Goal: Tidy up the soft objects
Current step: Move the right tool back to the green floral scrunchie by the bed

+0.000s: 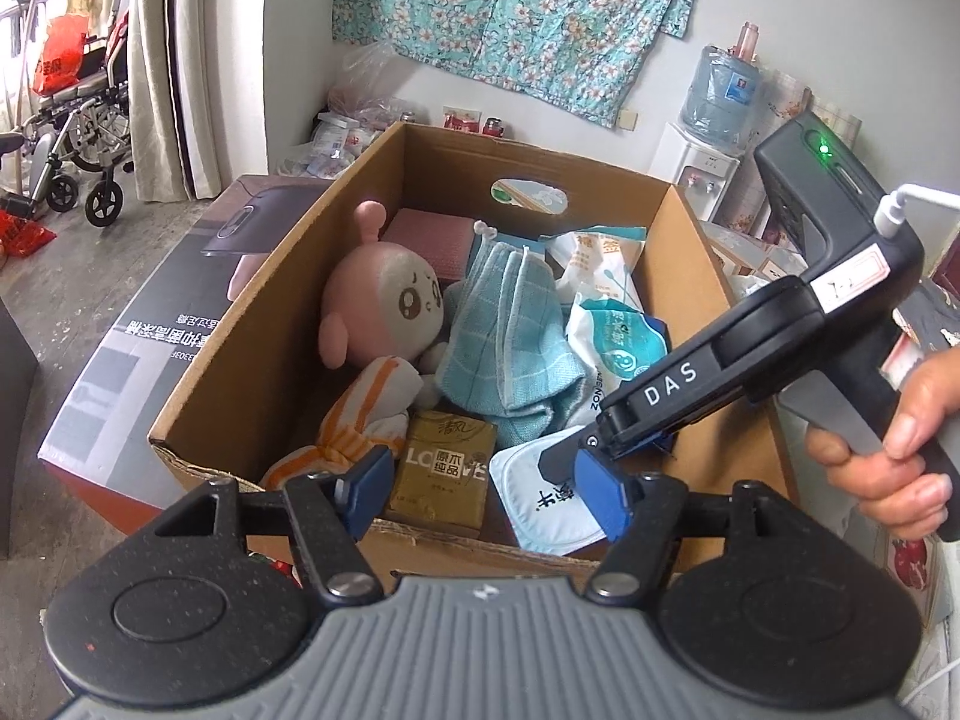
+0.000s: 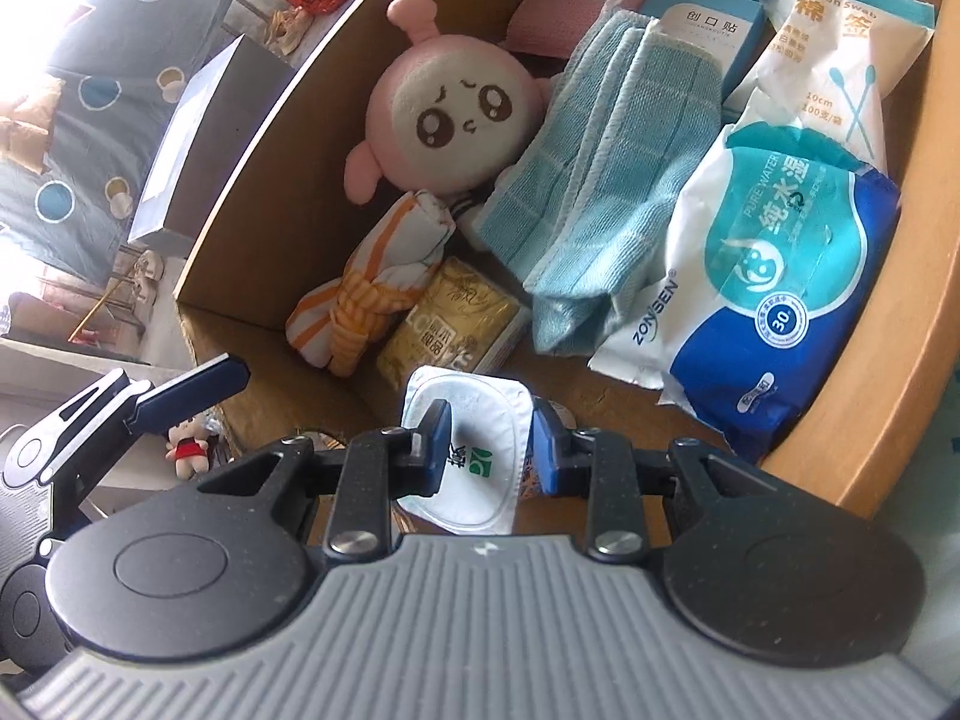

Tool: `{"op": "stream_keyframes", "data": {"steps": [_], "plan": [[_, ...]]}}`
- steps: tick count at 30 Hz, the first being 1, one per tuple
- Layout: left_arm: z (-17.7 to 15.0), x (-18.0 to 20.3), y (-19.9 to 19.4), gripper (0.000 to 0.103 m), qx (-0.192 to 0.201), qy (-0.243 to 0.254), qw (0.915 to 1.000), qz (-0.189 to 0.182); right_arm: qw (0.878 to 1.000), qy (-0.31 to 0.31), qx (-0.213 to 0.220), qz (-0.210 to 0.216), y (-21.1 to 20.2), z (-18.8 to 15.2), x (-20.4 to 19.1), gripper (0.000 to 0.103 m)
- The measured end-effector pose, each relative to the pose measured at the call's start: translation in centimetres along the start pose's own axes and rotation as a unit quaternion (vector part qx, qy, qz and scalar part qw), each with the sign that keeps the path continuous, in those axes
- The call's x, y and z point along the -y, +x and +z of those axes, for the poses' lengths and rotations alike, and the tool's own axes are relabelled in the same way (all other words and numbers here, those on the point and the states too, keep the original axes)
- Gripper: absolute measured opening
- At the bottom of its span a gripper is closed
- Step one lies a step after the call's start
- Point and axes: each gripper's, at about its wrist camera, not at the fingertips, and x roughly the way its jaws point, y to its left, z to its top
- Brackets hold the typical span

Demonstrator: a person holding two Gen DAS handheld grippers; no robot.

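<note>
An open cardboard box [image 1: 240, 354] holds a pink plush doll [image 1: 384, 300], a folded blue towel [image 1: 510, 336], an orange-striped white cloth [image 1: 366, 414] and a gold tissue pack [image 1: 441, 474]. My right gripper [image 2: 492, 450] reaches down into the box's near right corner and is shut on a flat white packet [image 2: 474, 480] with green print. In the left wrist view that packet [image 1: 540, 510] hangs at the right gripper's [image 1: 576, 456] tip. My left gripper [image 1: 486, 486] hovers over the box's near edge, open, with nothing between its pads.
A wet-wipes pack [image 2: 780, 276], a cotton-swab bag [image 2: 840, 60] and a pink pad [image 2: 570, 6] fill the box's right and back. The box rests on a larger printed carton [image 1: 120, 372]. A water dispenser [image 1: 708, 138] stands behind; a wheelchair [image 1: 78, 138] is far left.
</note>
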Motion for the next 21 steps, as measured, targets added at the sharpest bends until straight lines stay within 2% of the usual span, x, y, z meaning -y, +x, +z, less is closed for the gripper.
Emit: {"op": "stream_keyframes", "data": {"steps": [3, 5, 12, 15, 17, 21], "plan": [[-0.2, 0.3, -0.4, 0.070, 0.003, 0.002, 1.0000, 0.002, 0.999, -0.028, 0.022, -0.030, -0.7, -0.4, -0.7, 0.031], [-0.4, 0.5, -0.7, 0.072, 0.006, 0.004, 1.0000, 0.001, 0.997, -0.041, 0.044, -0.039, -1.6, -0.7, -0.9, 0.040], [-0.9, 2.7, -1.9, 0.083, 0.028, 0.026, 0.9992, -0.009, 0.988, -0.051, 0.138, -0.042, -7.2, -3.0, -0.5, 0.051], [-1.1, 4.6, -2.1, 0.090, 0.042, 0.044, 0.9980, -0.018, 0.981, -0.046, 0.186, -0.041, -10.0, -5.4, 0.1, 0.058], [-1.2, 6.2, -2.2, 0.091, 0.054, 0.059, 0.9965, -0.025, 0.973, -0.041, 0.220, -0.050, -11.9, -7.4, 0.7, 0.071], [-1.1, 10.2, -2.1, 0.096, 0.076, 0.096, 0.9912, -0.051, 0.957, -0.026, 0.276, -0.090, -16.3, -11.6, 2.9, 0.076]]}}
